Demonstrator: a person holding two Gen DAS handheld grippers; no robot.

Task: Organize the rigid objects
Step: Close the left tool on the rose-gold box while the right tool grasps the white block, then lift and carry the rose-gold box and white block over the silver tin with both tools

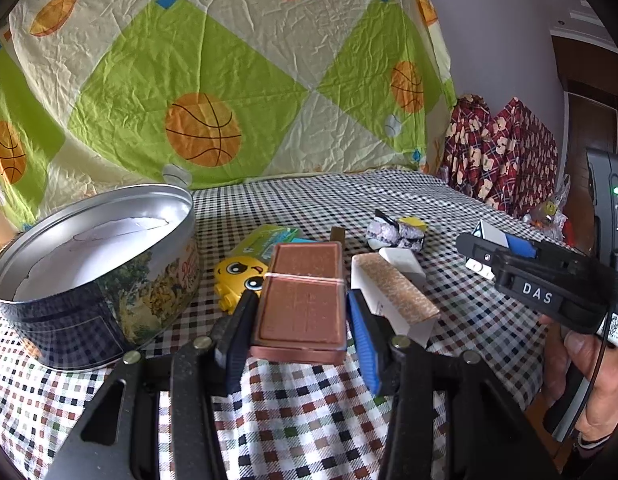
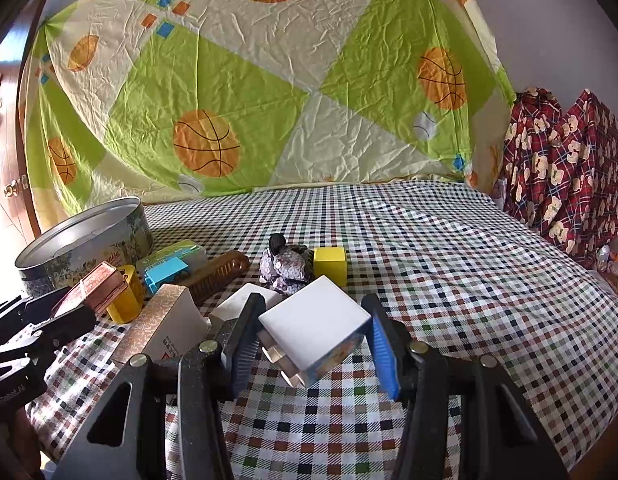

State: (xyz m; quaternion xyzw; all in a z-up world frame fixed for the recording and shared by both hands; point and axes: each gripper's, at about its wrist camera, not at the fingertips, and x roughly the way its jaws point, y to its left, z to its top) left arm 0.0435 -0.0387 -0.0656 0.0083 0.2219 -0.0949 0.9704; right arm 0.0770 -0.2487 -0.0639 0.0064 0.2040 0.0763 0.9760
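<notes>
My left gripper (image 1: 303, 300) is shut on a copper-coloured box (image 1: 301, 304) bound with a rubber band, both pads against its sides. The same box (image 2: 97, 284) shows tilted at the left of the right wrist view. My right gripper (image 2: 313, 304) is shut on a white plug cube (image 2: 317, 328), metal prongs pointing toward the camera, raised above the checked cloth. From the left wrist view, the right gripper (image 1: 501, 252) sits at the right, held by a hand (image 1: 589, 364). An open round tin (image 1: 93, 272) stands at the left, its floor bare.
On the checked cloth (image 2: 429, 280) lie a yellow toy (image 1: 237, 276), a green box (image 1: 269, 240), a patterned white box (image 1: 393, 296), a white block (image 2: 245, 300), a small figurine (image 2: 285, 264), a yellow cube (image 2: 330, 264) and a brown comb (image 2: 217, 272). A sports-print sheet (image 2: 269, 100) hangs behind.
</notes>
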